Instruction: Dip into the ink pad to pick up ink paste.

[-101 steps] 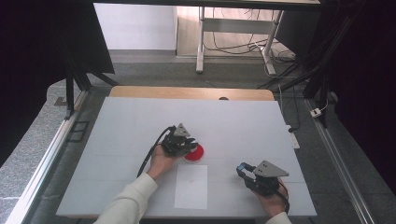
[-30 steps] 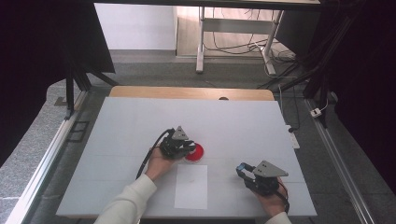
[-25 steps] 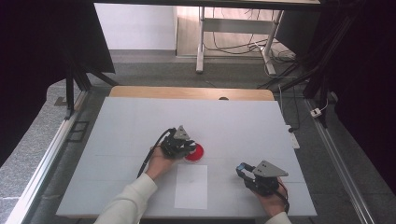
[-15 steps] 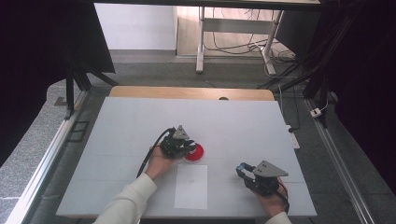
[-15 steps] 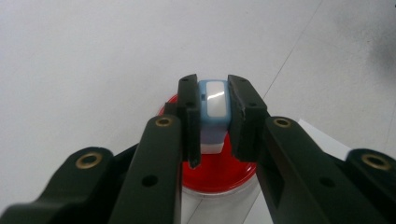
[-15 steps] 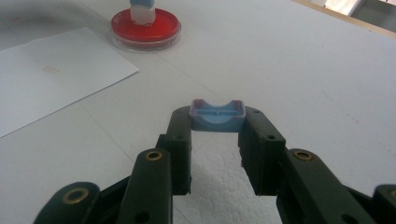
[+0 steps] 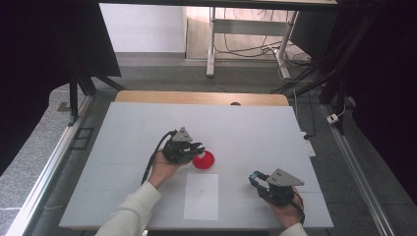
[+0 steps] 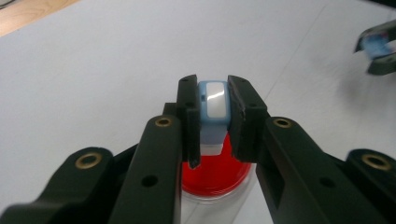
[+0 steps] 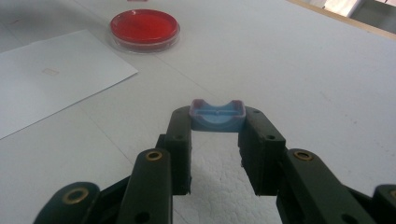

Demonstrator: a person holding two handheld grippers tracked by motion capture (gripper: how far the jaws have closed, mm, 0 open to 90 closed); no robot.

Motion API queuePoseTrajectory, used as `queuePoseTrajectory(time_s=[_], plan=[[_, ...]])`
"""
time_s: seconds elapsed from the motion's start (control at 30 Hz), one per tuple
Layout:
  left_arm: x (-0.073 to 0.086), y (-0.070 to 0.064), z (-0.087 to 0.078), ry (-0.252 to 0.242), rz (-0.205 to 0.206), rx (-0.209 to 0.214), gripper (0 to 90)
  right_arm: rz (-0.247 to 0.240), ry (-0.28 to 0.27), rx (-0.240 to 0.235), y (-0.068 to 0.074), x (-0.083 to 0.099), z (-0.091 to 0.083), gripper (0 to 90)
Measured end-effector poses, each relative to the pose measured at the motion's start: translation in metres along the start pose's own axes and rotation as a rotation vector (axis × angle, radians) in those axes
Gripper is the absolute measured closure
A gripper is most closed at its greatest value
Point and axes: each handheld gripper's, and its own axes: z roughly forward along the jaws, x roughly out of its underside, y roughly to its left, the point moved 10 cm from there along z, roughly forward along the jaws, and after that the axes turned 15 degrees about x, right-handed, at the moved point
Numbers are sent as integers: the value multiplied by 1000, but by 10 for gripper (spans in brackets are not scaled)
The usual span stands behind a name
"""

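The left gripper (image 8: 214,135) is pinching a small blue piece with a white face (image 8: 214,100), held upright between its jaws. Directly below and just beyond those jaws sits a shallow round dish (image 8: 219,175) of red liquid on the white worktop (image 8: 93,70); whether the blue piece touches the red surface, I cannot tell. In the high view the left gripper (image 7: 195,147) sits at the near-left edge of the dish (image 7: 203,160), with its cable looping back toward the person's sleeve (image 7: 129,211).

The right gripper (image 9: 217,140) is closed on a blue cap (image 9: 217,115), a shallow open tray-like piece with a curved notch, gripped by its two ends so the jaws stand fairly wide. It hangs just above the worktop (image 9: 303,60). Ahead of it and off to its left lies a white sheet (image 9: 51,79), and past the sheet's far corner stands the dish (image 9: 144,27), well apart from this gripper.

From above, the right gripper (image 7: 256,180) rests near the worktop's near edge, with the sheet (image 7: 201,195) lying between the two hands and the dish just beyond the sheet's far end. In the left gripper view the right gripper (image 8: 377,46) shows far off to the upper right, with its blue cap (image 8: 377,46) in the jaws.
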Motion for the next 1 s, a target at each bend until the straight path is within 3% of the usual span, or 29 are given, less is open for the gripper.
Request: queuePoseTrajectory(time_s=[0.3, 0.7, 1.0], plan=[[-2, -1, -11, -16, -13, 5, 753, 8, -2, 1, 0, -1, -1, 650], [-7, -21, -26, -46, 5, 71, 752, 9, -8, 5, -1, -1, -1, 650], [-8, -29, -33, -53, 25, 87, 752, 7, -9, 6, -1, -1, -1, 650]])
